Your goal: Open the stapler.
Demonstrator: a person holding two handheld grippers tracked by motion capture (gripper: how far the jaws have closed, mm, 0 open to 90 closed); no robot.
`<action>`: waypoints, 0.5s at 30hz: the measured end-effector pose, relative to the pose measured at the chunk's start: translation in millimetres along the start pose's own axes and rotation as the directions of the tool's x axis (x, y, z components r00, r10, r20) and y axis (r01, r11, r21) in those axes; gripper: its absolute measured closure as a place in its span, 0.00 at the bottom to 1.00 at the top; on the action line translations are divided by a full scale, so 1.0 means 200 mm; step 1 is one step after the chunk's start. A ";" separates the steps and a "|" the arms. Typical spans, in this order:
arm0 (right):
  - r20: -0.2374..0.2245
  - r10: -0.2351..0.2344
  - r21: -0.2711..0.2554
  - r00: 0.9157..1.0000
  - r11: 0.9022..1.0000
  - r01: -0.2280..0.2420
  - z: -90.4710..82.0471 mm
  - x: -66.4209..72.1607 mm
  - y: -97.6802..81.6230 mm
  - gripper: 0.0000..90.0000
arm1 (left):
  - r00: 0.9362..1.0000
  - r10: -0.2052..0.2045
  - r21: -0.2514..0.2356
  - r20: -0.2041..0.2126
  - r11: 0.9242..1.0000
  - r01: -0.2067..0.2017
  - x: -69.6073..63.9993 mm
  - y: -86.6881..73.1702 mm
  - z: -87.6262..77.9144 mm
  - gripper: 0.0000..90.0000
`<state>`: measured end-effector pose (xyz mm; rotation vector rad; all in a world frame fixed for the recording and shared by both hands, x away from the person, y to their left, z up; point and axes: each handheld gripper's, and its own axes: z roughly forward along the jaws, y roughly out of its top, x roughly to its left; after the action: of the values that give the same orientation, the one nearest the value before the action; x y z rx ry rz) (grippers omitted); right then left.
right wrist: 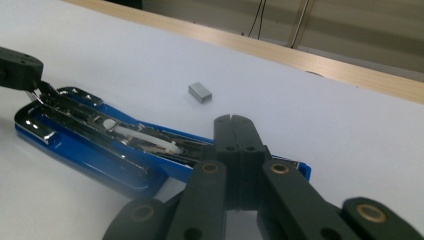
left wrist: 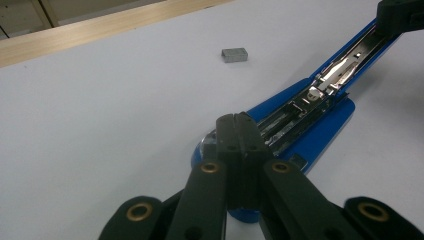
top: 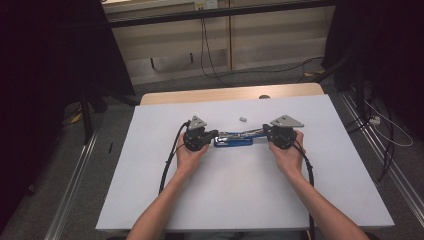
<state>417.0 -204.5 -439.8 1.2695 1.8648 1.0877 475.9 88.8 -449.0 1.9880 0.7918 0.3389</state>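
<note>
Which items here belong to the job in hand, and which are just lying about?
In the job:
- blue stapler, swung open on the table
- small grey staple block beside it
- left hand-held gripper, shut
- right hand-held gripper, shut

Lying about:
- cables on the floor behind the table

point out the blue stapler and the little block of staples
blue stapler [left wrist: 320,135]: left gripper view, on its blue base.
block of staples [right wrist: 200,92]: right gripper view, on its top face.

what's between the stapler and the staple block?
Nothing: bare white table separates the opened blue stapler from the small grey staple block. The left gripper view and right gripper view show the gap clearly.
</note>
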 end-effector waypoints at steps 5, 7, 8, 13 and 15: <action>-0.002 -0.005 0.011 1.000 1.000 0.005 0.01 0.00 -0.01 1.00 | 1.000 -0.002 -0.006 -0.010 1.000 0.002 -0.01 0.00 0.00 1.00; -0.007 -0.003 0.014 1.000 1.000 0.003 0.01 0.00 -0.01 1.00 | 1.000 -0.003 -0.016 -0.009 1.000 0.003 -0.01 -0.01 0.00 1.00; -0.014 0.000 0.016 1.000 1.000 0.000 0.01 0.00 -0.02 1.00 | 1.000 -0.004 -0.017 -0.008 1.000 0.004 -0.01 -0.01 0.00 1.00; -0.024 -0.010 0.021 1.000 1.000 0.010 0.02 0.01 -0.02 1.00 | 1.000 -0.002 -0.019 -0.008 1.000 0.002 -0.01 -0.01 0.00 1.00; -0.025 -0.010 0.022 1.000 1.000 0.011 0.02 0.01 -0.02 1.00 | 1.000 -0.001 -0.017 -0.008 1.000 0.001 -0.01 -0.01 0.00 1.00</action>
<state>418.4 -201.8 -446.2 1.2625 1.9050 1.0851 474.1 88.9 -450.7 1.9711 0.7923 0.3519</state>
